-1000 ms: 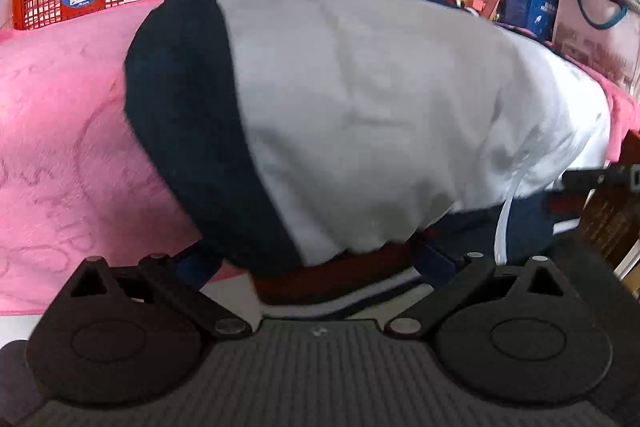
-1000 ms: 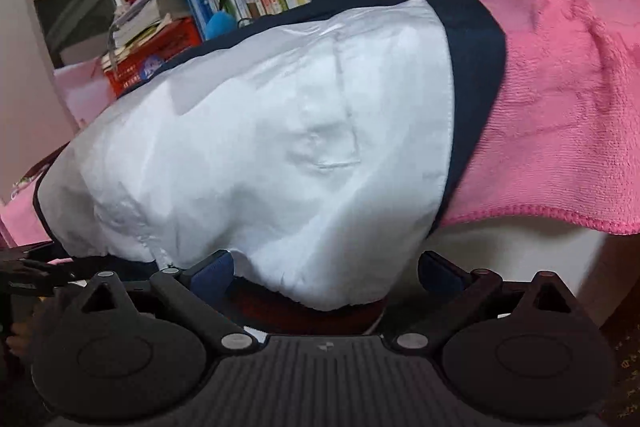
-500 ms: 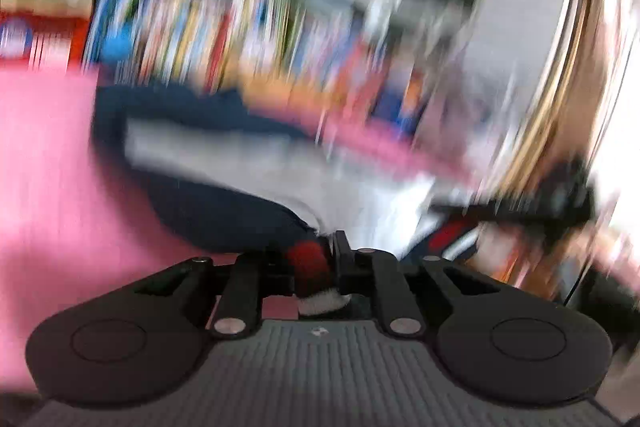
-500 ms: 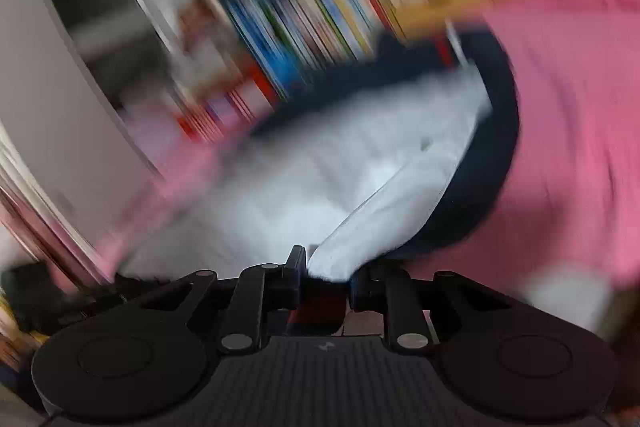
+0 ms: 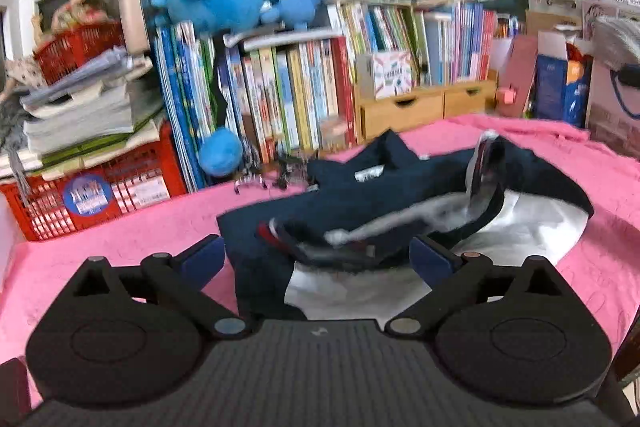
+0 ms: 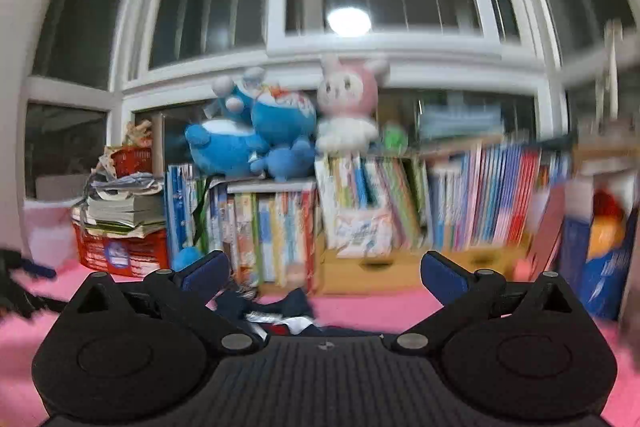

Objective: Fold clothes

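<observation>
Bare pink towel flanks the garment; books wall the back.

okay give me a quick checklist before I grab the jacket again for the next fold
1. Left gripper open: ok.
2. Right gripper open: ok.
3. Jacket released, lying on the pink towel: ok.
4. Jacket flat and neat: not ok, bunched, white lining showing.
5. Jacket in right view: not ok, only a sliver above the gripper body.
6. Hem reachable by left gripper: ok, it lies between the fingers.
</observation>
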